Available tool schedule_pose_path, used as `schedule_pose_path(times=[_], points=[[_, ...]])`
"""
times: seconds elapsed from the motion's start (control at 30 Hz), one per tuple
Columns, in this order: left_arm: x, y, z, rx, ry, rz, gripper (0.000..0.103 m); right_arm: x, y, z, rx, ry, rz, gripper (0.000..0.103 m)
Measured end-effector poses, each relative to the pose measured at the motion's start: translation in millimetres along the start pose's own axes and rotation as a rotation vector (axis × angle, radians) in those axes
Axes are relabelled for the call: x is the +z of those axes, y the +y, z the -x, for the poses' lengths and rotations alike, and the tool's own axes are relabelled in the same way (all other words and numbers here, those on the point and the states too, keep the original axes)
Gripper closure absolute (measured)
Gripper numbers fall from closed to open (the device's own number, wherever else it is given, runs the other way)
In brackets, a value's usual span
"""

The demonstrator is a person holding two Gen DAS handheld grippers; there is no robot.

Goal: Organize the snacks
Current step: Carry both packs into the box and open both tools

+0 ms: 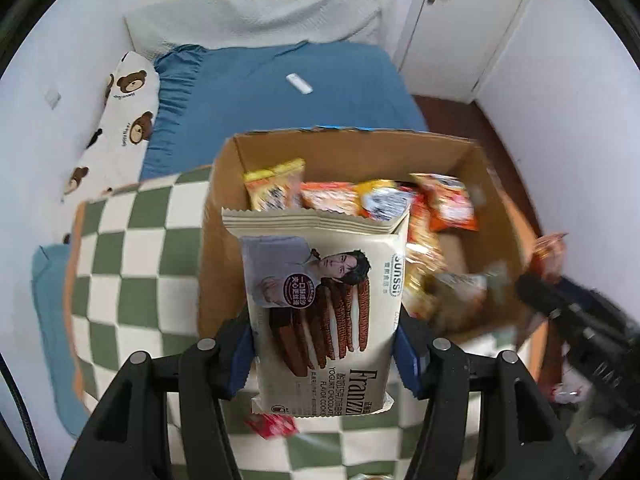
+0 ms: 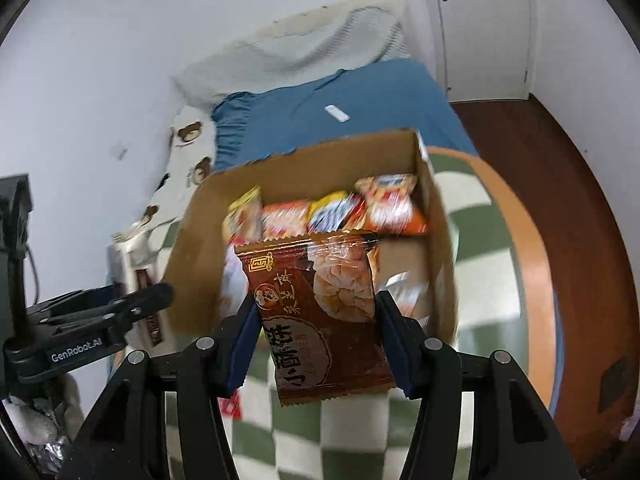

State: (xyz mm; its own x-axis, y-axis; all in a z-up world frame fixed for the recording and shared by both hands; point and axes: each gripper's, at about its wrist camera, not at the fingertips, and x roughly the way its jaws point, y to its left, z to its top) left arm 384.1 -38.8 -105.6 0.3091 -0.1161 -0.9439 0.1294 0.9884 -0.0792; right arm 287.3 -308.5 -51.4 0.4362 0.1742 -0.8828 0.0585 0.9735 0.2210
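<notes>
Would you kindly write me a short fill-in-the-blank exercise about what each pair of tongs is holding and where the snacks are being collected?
1. The left tongs grip a cream ____ cookie packet.
2. The right tongs grip a ____ pastry packet.
3. Orange snack packs lie inside a ____ box.
4. That box rests on a green-and-white ____ cloth.

Missing words: Franzzi; brown; cardboard; checkered
</notes>
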Motion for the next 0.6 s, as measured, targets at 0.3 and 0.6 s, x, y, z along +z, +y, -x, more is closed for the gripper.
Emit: schedule_pose_path(times=[0.3, 0.6], points=[[54, 36, -95, 0.142, 0.199, 0.011, 0.045, 40, -19, -84, -0.095, 0.145, -0.020, 0.043], [67, 47, -123, 0.129, 0.233, 0.061, 0.007, 37, -29, -118, -0.156, 0.198, -0.033, 0.005]])
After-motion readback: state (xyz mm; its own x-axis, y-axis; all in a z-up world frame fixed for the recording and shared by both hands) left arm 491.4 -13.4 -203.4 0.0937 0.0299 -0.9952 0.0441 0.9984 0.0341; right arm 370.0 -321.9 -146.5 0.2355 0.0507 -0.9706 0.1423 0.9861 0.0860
